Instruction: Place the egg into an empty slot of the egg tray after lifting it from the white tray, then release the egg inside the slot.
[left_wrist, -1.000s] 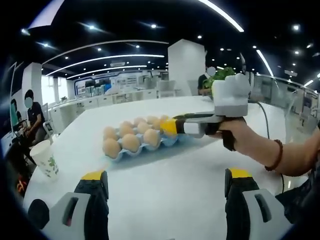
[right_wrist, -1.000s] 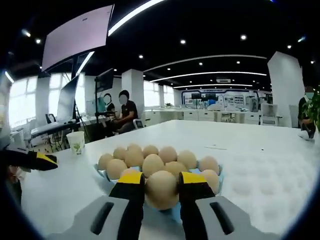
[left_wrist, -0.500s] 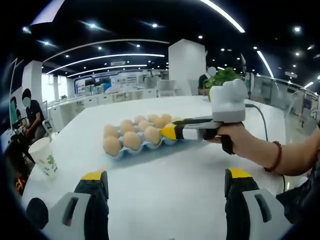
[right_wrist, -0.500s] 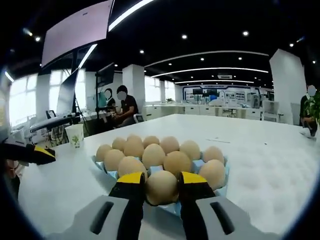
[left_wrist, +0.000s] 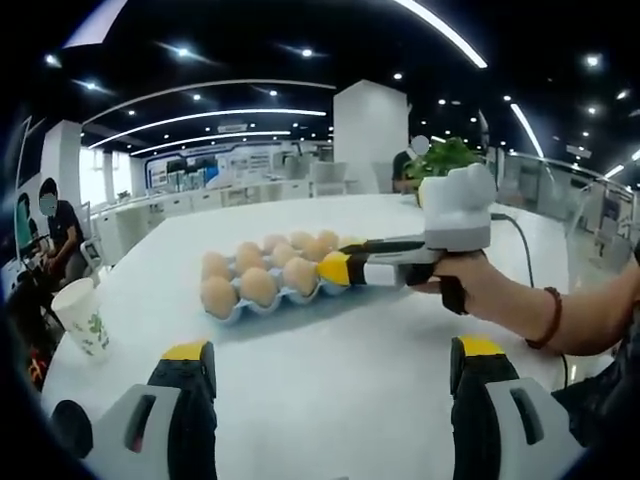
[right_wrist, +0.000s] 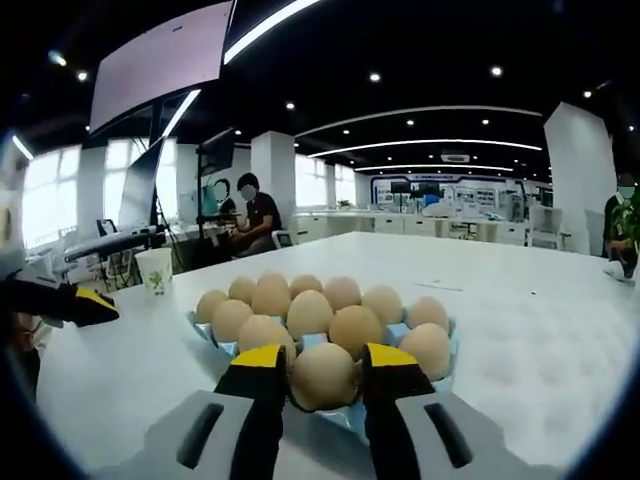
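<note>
A paper cup (left_wrist: 84, 316) stands near the surface's (left_wrist: 330, 380) left edge. The left hand-held gripper (left_wrist: 325, 365) is spread wide, empty. The right hand-held gripper (right_wrist: 322, 358) grips the egg (right_wrist: 322, 376) at the egg tray's (right_wrist: 385, 335) near edge, seemingly above a slot, neighbouring eggs close behind.
</note>
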